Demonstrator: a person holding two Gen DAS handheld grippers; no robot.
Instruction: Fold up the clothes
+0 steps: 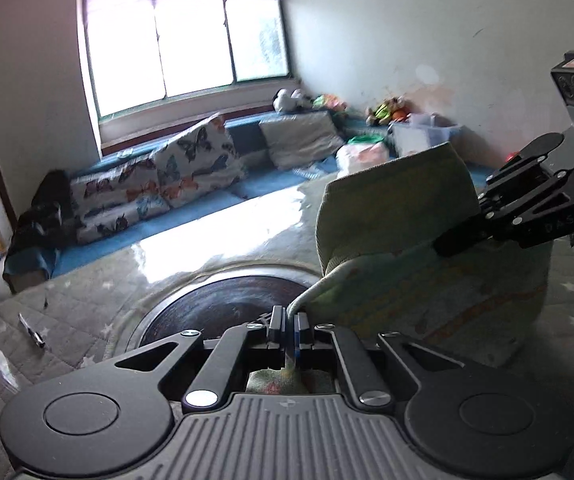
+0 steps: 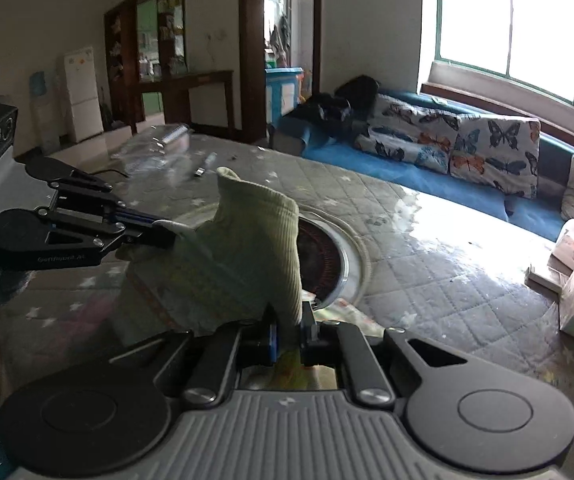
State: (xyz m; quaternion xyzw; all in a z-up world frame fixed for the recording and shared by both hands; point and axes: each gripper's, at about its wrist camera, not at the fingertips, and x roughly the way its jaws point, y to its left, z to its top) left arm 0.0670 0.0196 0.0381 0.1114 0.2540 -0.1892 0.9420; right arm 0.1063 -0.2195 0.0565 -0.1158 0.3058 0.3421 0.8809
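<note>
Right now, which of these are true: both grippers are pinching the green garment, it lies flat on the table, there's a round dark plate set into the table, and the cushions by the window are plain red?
1. Both grippers pinch the garment: true. The left gripper and right gripper are each shut on the green garment.
2. It lies flat: false. It is lifted and bunched.
3. Round dark plate set into the table: true.
4. Cushions plain red: false. The cushions have butterfly prints.

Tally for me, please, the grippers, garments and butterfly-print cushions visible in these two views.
Grippers: 2, left gripper and right gripper
Garments: 1, pale green garment, held by both
Butterfly-print cushions: 2, and
Total: 5
</note>
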